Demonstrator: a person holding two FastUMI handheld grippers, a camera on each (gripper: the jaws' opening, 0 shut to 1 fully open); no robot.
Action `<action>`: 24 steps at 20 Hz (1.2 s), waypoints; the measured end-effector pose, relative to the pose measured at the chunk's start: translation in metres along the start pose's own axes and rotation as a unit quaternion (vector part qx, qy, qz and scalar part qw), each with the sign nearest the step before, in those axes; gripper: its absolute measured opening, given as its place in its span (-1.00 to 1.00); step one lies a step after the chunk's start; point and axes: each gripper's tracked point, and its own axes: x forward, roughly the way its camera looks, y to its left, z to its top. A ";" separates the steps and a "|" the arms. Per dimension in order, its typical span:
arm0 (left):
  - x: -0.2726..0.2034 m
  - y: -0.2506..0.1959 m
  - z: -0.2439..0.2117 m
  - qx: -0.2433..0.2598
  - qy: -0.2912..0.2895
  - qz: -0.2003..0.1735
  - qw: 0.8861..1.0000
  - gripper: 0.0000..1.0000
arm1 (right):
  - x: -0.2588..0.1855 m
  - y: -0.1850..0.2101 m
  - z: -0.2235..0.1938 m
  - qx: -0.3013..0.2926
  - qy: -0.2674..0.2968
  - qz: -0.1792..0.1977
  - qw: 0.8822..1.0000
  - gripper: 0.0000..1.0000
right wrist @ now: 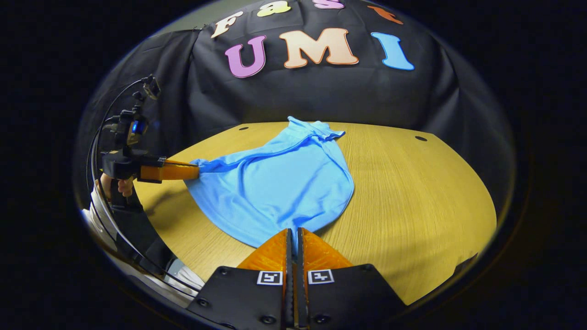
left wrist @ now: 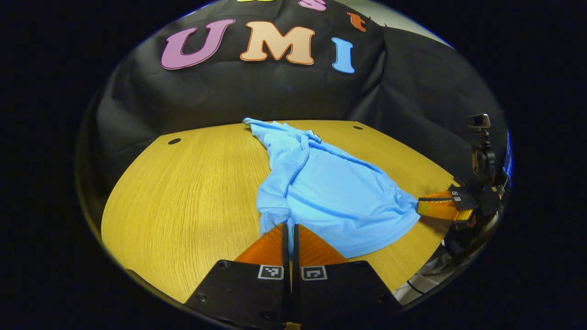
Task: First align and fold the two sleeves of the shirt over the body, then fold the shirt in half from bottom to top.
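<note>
With both grippers clamped on the near hem, judged ready for the bottom-to-top fold. Left gripper [left wrist: 290, 229] pinched shut on a lower corner of the shirt [left wrist: 330, 192] at bottom centre of the left gripper view; right gripper [right wrist: 293, 233] likewise closed on cloth at bottom centre of the right gripper view. Same pair seen from across: right one at the right edge of the left gripper view [left wrist: 424, 207], left one at the left edge of the right gripper view [right wrist: 192, 172], each biting the hem, a hand [right wrist: 120, 185] behind the latter.

Shirt spread on the table [left wrist: 183, 192], long axis running from the fingers at the bottom of each frame up toward the collar [left wrist: 312, 135] near frame centre. Sleeves look already laid over the body, though hard to confirm. Collar straight ahead of both grippers and about equally far from each, so likely a matched forward carry up-frame, hem over collar. Risk: uneven travel skewing the fold.
</note>
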 end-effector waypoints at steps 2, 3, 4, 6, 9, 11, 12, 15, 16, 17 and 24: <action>-0.003 -0.002 0.020 -0.004 -0.022 -0.005 1.000 -1.00 | 0.004 -0.001 0.023 0.006 -0.017 -0.002 1.000 -0.89; -0.003 -0.003 0.031 -0.005 -0.030 -0.010 0.999 -1.00 | 0.007 -0.002 0.035 0.008 -0.026 -0.005 1.000 -0.89; -0.001 -0.002 0.041 -0.008 -0.042 -0.011 0.999 -1.00 | 0.010 -0.002 0.049 0.010 -0.038 -0.008 0.999 -0.89; 0.001 -0.001 0.066 -0.015 -0.064 -0.018 0.998 -1.00 | 0.018 0.000 0.079 0.011 -0.059 -0.006 0.998 -0.89; 0.007 0.005 0.103 -0.025 -0.095 -0.026 0.995 -1.00 | 0.033 0.001 0.123 0.000 -0.082 -0.014 0.997 -0.89; 0.012 0.013 0.126 -0.028 -0.111 -0.026 0.993 -1.00 | 0.045 0.002 0.150 -0.014 -0.091 -0.019 0.996 -0.89; 0.018 0.016 0.136 -0.031 -0.116 -0.026 0.992 -1.00 | 0.050 0.002 0.163 -0.019 -0.095 -0.021 0.995 -0.89; 0.033 0.032 0.165 -0.040 -0.132 -0.014 0.990 -1.00 | 0.069 -0.002 0.197 -0.016 -0.105 -0.024 0.994 -0.89; 0.039 0.040 0.172 -0.039 -0.136 -0.003 0.990 -1.00 | 0.077 -0.008 0.208 -0.016 -0.110 -0.029 0.993 -0.89; 0.045 0.047 0.181 -0.040 -0.141 0.006 0.989 -1.00 | 0.084 -0.014 0.217 -0.014 -0.113 -0.035 0.993 -0.90; 0.104 0.082 0.234 -0.063 -0.156 0.048 0.985 -1.00 | 0.160 -0.062 0.272 0.001 -0.105 -0.088 0.991 -0.89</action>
